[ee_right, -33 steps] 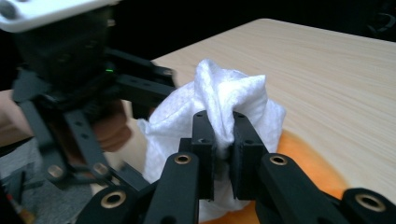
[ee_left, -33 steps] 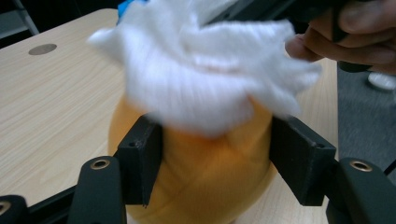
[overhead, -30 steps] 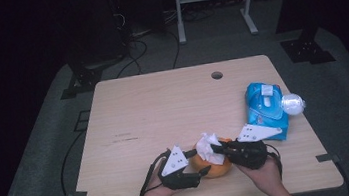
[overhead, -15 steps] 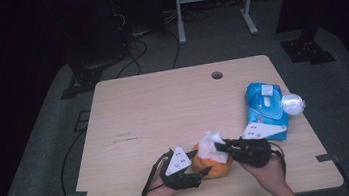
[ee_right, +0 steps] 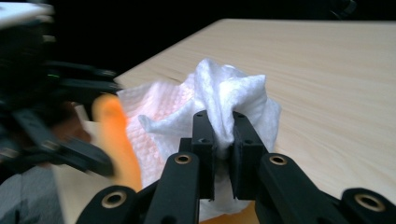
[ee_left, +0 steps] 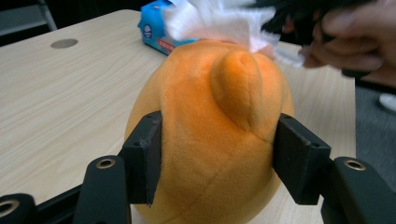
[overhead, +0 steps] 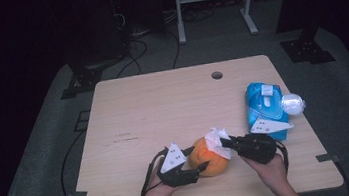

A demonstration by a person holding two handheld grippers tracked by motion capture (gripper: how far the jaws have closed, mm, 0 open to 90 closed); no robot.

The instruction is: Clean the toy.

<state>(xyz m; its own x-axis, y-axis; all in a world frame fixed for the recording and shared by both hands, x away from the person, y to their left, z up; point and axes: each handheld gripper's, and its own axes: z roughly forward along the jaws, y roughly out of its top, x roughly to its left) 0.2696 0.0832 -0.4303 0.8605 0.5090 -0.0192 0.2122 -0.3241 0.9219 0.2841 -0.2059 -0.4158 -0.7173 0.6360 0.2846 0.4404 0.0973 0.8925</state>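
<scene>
**A:** What is on the table (overhead: 163, 104), going from left to right?

**B:** Take the orange plush toy (overhead: 210, 156) as the landmark; it sits near the table's front edge, about midway across. Just left of it is the left hand-held gripper (overhead: 198, 161), held in the person's left hand. In the left gripper view its two black jaws press against the toy's two sides, so it is clamped on the toy (ee_left: 215, 130) and steadies it on the table.

**A:** And to the right of the toy?

**B:** A crumpled white wipe (overhead: 216, 141) lies on the toy's upper right side. The right hand-held gripper (overhead: 228, 143) comes in from the toy's right. In the right gripper view its jaws are pinched tight on a fold of the wipe (ee_right: 224, 102). Farther right of the toy lies a blue pack of wipes (overhead: 264, 104), with a small clear ball (overhead: 292, 103) touching its far side.

**A:** What is the work, and how is it done well?

**B:** It looks like wiping the toy clean. I would keep the left grip firm but not crushing, so the toy cannot roll. The right one should drag the wipe in short strokes, keeping the cloth, not the hard jaws, against the plush. Turn the toy for hidden sides.
</scene>
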